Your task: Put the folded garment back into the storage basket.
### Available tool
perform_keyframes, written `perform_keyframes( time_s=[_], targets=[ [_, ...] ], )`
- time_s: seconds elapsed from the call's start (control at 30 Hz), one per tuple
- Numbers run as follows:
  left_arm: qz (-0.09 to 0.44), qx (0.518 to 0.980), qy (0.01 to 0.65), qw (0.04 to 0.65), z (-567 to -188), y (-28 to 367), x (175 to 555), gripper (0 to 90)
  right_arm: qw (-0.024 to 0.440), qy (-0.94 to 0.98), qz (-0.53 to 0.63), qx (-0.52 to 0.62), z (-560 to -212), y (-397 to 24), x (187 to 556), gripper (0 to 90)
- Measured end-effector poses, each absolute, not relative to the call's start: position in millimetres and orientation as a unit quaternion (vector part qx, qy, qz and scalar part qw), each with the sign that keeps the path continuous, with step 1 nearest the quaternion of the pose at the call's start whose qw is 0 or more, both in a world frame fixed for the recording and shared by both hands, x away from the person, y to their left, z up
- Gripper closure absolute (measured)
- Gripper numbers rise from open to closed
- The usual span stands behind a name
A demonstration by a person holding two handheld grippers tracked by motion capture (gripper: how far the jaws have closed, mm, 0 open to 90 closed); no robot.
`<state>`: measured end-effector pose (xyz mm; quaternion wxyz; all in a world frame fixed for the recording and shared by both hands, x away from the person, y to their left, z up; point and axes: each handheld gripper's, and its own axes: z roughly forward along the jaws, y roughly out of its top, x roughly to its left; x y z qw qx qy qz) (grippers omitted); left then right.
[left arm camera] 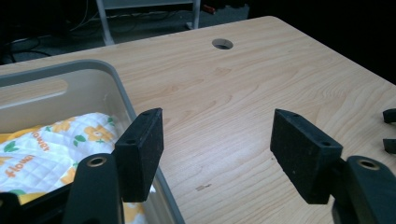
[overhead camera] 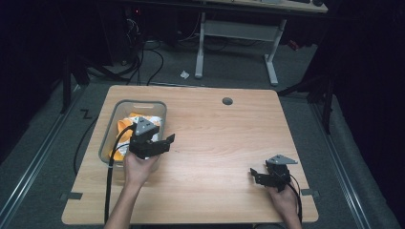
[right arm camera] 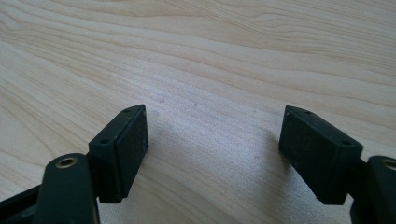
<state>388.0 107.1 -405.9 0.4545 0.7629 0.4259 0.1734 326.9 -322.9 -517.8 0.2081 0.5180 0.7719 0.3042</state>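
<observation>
Fingers (left arm camera: 144, 154) on our left gripper (overhead camera: 160, 143) are spread, nothing between, straddling the bin (overhead camera: 108, 138) rim toward the flowered cloth (left arm camera: 44, 149) at nine o'clock; right gripper (overhead camera: 254, 175) fingers spread over bare tabletop (overhead camera: 215, 138).

Bare table (left arm camera: 243, 107) ahead of the left tool (left arm camera: 217, 140) and between its spread jaws, nothing clamped. Just left of it, blocking: grey bin (left arm camera: 119, 88), rim wall running under the left jaw, flowered cloth (left arm camera: 51, 144) filling the inside. Farther ahead, a cable hole (left arm camera: 222, 44), flush, no hindrance. Open wood around the right tool (right arm camera: 212, 149), jaws wide, nothing between. Broad free stretch between both tools.
</observation>
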Motion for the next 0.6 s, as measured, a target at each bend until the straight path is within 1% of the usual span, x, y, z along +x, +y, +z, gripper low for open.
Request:
perform_keyframes(
  time_s=[0.17,0.37,0.47,0.6],
  targets=[
    [0.169,0.778,0.415,0.439,-414.4,95.2,385.7,35.1,0.208,0.772,0.304,0.518,-517.8,-322.9,326.9,24.4],
    [0.154,0.776,0.414,0.450,-419.7,86.6,382.3,35.1,0.208,0.772,0.304,0.518,-517.8,-322.9,326.9,24.4],
    [0.136,0.777,0.414,0.454,-421.2,83.9,381.0,35.3,0.208,0.771,0.304,0.519,-517.7,-322.7,326.8,24.4],
    [0.131,0.781,0.409,0.453,-424.2,78.3,377.4,35.3,0.208,0.772,0.304,0.519,-517.8,-322.7,326.8,24.4]
  ],
)
